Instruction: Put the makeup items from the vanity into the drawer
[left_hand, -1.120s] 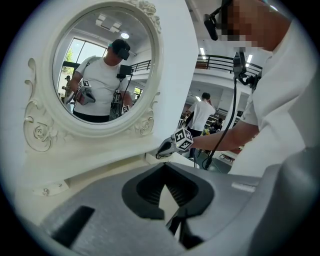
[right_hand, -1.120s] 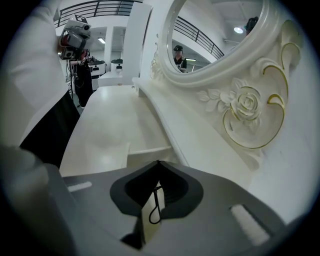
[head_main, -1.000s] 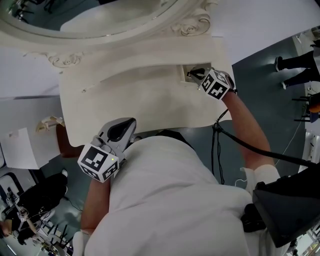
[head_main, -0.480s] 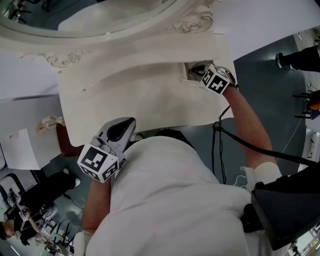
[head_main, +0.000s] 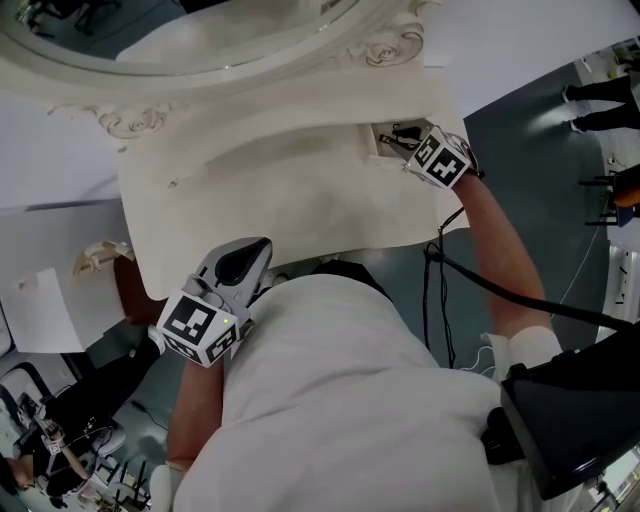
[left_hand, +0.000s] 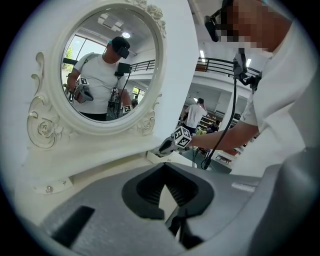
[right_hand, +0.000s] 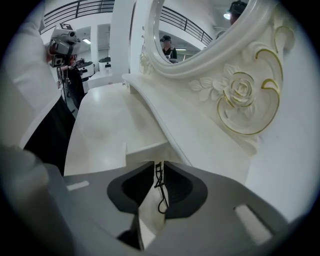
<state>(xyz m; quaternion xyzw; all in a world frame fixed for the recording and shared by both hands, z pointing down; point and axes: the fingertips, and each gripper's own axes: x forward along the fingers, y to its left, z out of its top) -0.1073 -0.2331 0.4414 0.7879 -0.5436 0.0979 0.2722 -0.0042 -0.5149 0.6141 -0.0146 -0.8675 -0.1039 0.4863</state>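
The right claw (right_hand: 157, 165) is clenched on a thin black wire tool (right_hand: 160, 197). Its pads stand almost together with the wire pinched between them, and a small loop hangs down toward the camera. What kind of makeup tool it is I cannot tell. In the head view this claw sits at the upper right, with its tip over the open drawer (head_main: 370, 142), a small recess at the right end of the vanity. The tool is therefore at the drawer mouth, gripped and not yet let go. It is probably held near one end so that the rest can be lowered in without the jaws catching the drawer wall.

The pale vanity top (head_main: 280, 200) spreads across the middle of the frame, and no other makeup item shows on it.

The left claw (left_hand: 165, 169) is at the lower left, close to the person's torso. Its tips are together with nothing between them, and it points up at the oval mirror (left_hand: 107, 65). It is likely kept back there to leave the drawer free.
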